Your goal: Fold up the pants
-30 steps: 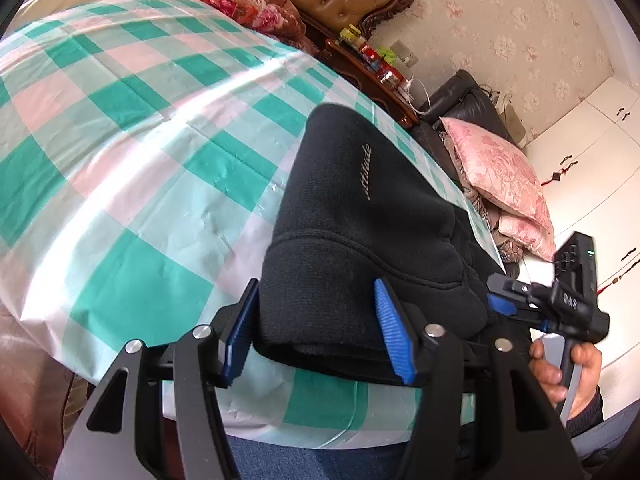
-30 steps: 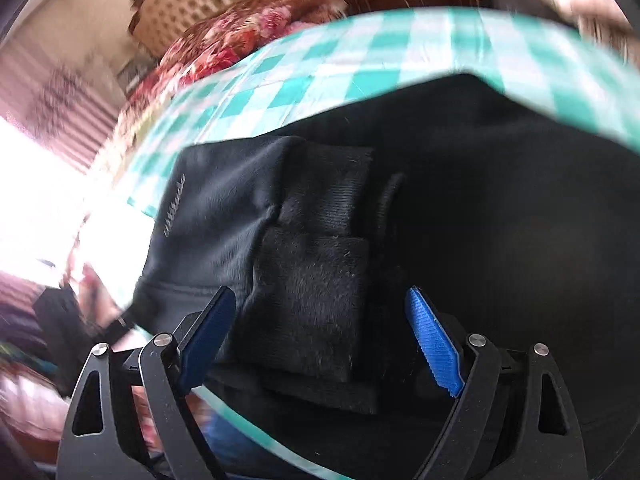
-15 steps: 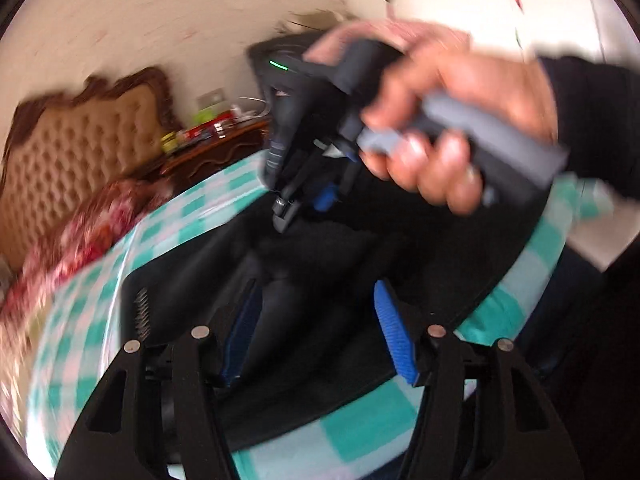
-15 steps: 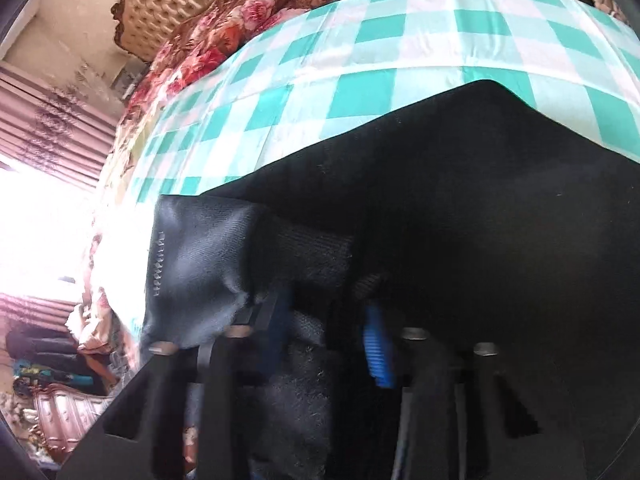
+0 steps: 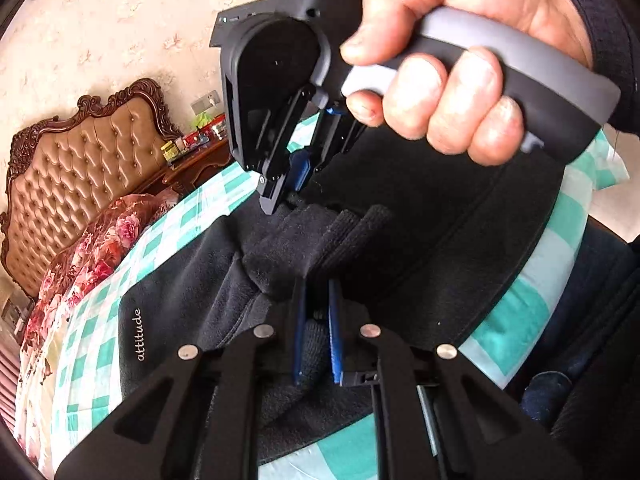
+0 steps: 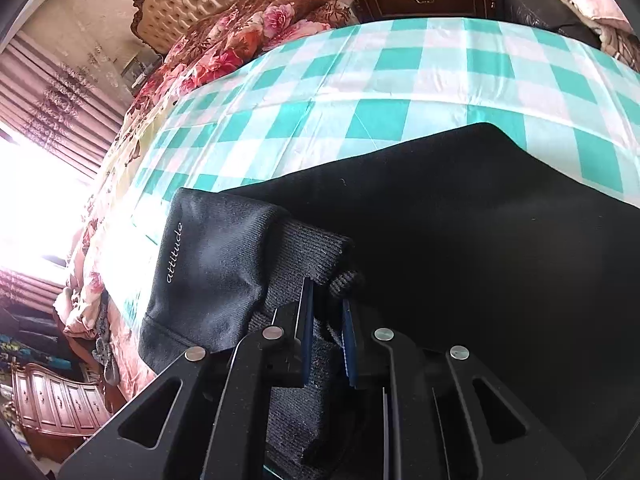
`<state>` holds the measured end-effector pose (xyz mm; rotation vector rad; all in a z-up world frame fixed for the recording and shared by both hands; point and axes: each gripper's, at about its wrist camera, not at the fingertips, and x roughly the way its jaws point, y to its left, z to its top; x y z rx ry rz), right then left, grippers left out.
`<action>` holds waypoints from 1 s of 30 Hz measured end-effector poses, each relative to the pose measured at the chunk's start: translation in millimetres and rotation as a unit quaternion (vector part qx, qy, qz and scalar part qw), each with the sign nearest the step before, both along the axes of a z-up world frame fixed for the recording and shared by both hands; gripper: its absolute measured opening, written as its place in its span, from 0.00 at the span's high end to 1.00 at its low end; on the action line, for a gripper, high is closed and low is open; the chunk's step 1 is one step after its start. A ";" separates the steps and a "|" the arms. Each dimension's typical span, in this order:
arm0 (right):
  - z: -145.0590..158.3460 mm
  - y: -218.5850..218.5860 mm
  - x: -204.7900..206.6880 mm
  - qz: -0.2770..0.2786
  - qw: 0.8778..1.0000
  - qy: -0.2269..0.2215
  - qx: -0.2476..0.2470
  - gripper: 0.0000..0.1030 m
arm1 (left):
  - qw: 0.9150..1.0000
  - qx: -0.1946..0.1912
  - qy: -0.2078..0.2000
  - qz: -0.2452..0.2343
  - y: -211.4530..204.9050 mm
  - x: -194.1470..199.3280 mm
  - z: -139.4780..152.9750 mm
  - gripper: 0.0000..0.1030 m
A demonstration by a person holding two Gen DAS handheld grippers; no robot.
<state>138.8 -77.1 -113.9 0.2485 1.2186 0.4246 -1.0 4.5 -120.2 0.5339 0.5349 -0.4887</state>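
Evidently both tongs were pinching the same bundle of cloth. The left tongs (image 5: 317,332), low in the centre of the left wrist view, had their blue pads drawn almost together with only a narrow strip of dark knit between them, so they were pressed onto a ribbed cuff of the black pants (image 5: 432,240). The right tongs (image 6: 326,336), low in the centre of the right wrist view, stood the same way, nearly closed on a grey-black ribbed cuff that bulged out just above the pads. In the left wrist view the right tongs (image 5: 294,184) also showed from outside, tips down on the cloth near the middle of the frame, with the right hand (image 5: 452,76) wrapped round the grey handle at upper right.

Probably the cuffs were gripped in pairs like this so that the leg ends could be carried over together and laid square on the rest of the garment; two holds close together keep the layers from sliding apart.

The pants lay spread across the near part of the desk (image 6: 400,80), on its green-and-white checked cloth, filling the lower right of the right wrist view. A part bearing the word "attitude" (image 6: 175,252) sat left of the tongs. Beyond the desk, a tufted headboard (image 5: 76,168) and floral bedding (image 6: 248,36) occupied the upper left.
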 end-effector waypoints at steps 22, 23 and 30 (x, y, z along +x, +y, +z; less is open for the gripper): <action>-1.5 1.7 -10.7 -0.002 0.999 -0.018 -0.042 0.83 | 0.999 -0.018 0.024 -0.015 5.9 10.6 -6.5 0.90; -1.5 2.8 -11.0 -0.001 0.999 -0.020 -0.046 0.83 | 0.999 -0.018 0.024 -0.016 6.1 10.9 -6.8 0.90; -4.1 7.3 -12.3 0.004 0.997 -0.031 -0.070 0.83 | 0.999 -0.021 0.027 -0.016 5.6 10.2 -6.7 0.90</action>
